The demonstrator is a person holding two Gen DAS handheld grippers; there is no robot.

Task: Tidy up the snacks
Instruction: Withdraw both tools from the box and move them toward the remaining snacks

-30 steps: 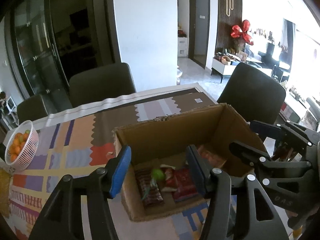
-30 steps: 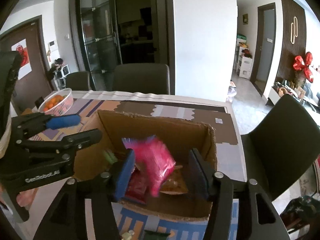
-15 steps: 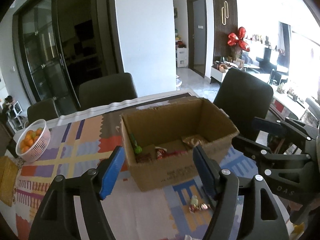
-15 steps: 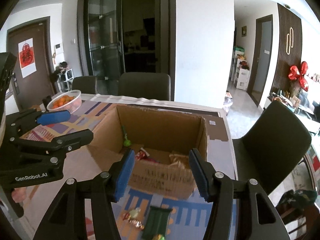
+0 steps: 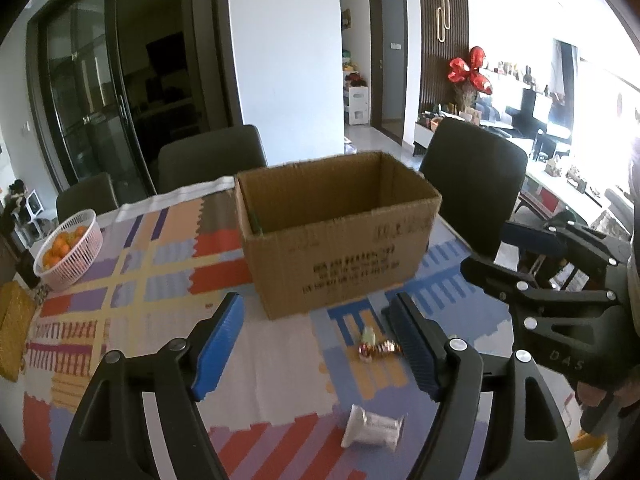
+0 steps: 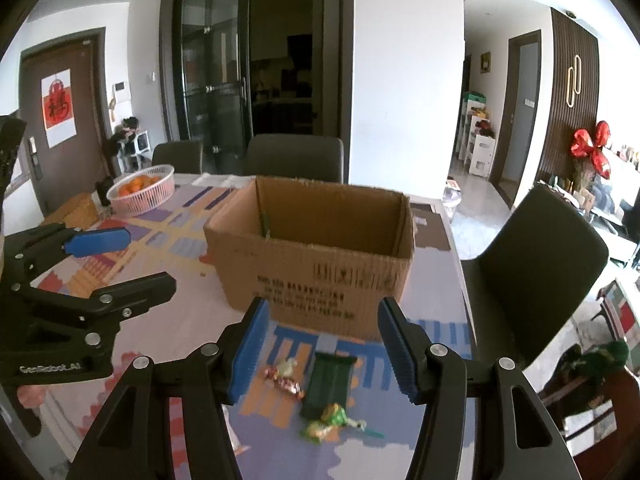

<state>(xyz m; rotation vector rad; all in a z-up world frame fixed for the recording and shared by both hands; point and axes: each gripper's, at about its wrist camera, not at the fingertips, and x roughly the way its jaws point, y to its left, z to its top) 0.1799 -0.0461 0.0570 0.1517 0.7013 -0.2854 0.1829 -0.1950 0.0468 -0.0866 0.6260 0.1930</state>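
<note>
An open cardboard box (image 5: 336,236) (image 6: 316,256) stands on the patterned tablecloth. Loose snacks lie in front of it: a red-and-white wrapped candy (image 5: 376,349) (image 6: 285,383), a small pale candy (image 5: 368,335) (image 6: 287,366), a white packet (image 5: 374,432), a dark green packet (image 6: 329,383) and a green-yellow wrapped sweet (image 6: 328,420). My left gripper (image 5: 316,348) is open and empty, in front of the box. My right gripper (image 6: 324,350) is open and empty above the green packet.
A pink basket of oranges (image 5: 70,250) (image 6: 142,192) sits at the table's far left. Dark chairs (image 5: 474,184) (image 6: 536,264) stand around the table. The table's right edge (image 6: 464,280) runs near the box.
Both grippers have pulled back and down from over the box to the table in front of it. The pink packet the right gripper dropped is inside the box.
</note>
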